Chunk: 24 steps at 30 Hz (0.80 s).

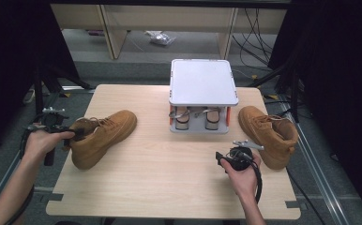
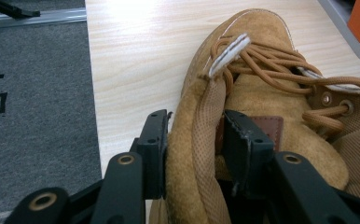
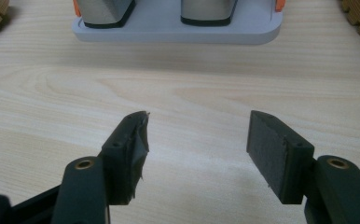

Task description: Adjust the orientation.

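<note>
Tan boot (image 2: 262, 93), brown blank tongue patch (image 2: 266, 126), left tool (image 2: 194, 140) clamping its collar

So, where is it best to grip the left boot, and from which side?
Probably at the heel collar, coming from behind the heel. The left boot lies with its heel toward the left gripper, and the padded collar rim stands up thin enough to fit between the jaws, one outside, one inside the opening.

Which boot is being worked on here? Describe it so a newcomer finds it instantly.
On the light wooden table, look left of the grey rack. The tan left boot lies there, and unlike its twin, the right boot, the left gripper straddles its heel collar.
</note>
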Each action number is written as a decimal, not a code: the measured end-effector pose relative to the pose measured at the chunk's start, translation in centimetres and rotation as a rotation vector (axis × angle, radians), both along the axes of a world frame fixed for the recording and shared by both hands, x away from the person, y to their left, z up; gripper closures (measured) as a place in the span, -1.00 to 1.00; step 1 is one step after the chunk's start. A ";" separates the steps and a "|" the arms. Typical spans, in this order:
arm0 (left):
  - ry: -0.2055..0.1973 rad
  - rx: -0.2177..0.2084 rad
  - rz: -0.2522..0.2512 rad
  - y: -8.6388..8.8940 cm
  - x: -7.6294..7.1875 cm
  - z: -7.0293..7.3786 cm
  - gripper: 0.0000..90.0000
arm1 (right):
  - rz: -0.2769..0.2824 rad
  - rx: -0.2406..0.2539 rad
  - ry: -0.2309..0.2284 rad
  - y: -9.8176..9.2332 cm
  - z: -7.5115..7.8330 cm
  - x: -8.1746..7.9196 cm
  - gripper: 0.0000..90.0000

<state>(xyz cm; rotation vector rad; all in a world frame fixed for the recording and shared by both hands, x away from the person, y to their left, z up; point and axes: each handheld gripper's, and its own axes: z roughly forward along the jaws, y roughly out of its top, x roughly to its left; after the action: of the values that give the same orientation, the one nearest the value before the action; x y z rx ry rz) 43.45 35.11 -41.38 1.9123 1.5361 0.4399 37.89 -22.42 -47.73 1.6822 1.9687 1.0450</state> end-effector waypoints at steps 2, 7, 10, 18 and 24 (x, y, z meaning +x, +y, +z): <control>0.001 -0.004 0.003 0.0 -0.1 0.0 0.33 | 0.006 -0.004 -0.001 0.0 0.0 0.0 -0.13; 0.000 0.010 0.018 -0.1 0.1 -0.3 0.31 | 0.001 0.001 0.000 0.1 -0.1 0.0 -0.13; 0.043 0.000 0.013 0.0 0.2 -0.5 0.30 | 0.001 0.001 0.002 0.1 -0.1 0.0 -0.13; 0.085 -0.028 0.048 0.1 0.2 -0.7 0.50 | 0.009 0.001 0.000 0.0 -0.2 0.0 -0.13; 0.077 -0.008 0.059 0.0 0.2 -0.6 0.66 | 0.002 0.006 0.007 0.1 -0.1 0.0 -0.13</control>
<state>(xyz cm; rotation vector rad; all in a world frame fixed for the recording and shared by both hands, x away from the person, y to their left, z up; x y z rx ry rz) 43.63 35.10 -42.01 1.9021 1.6446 0.3894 37.88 -22.30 -47.86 1.6890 1.9743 1.0477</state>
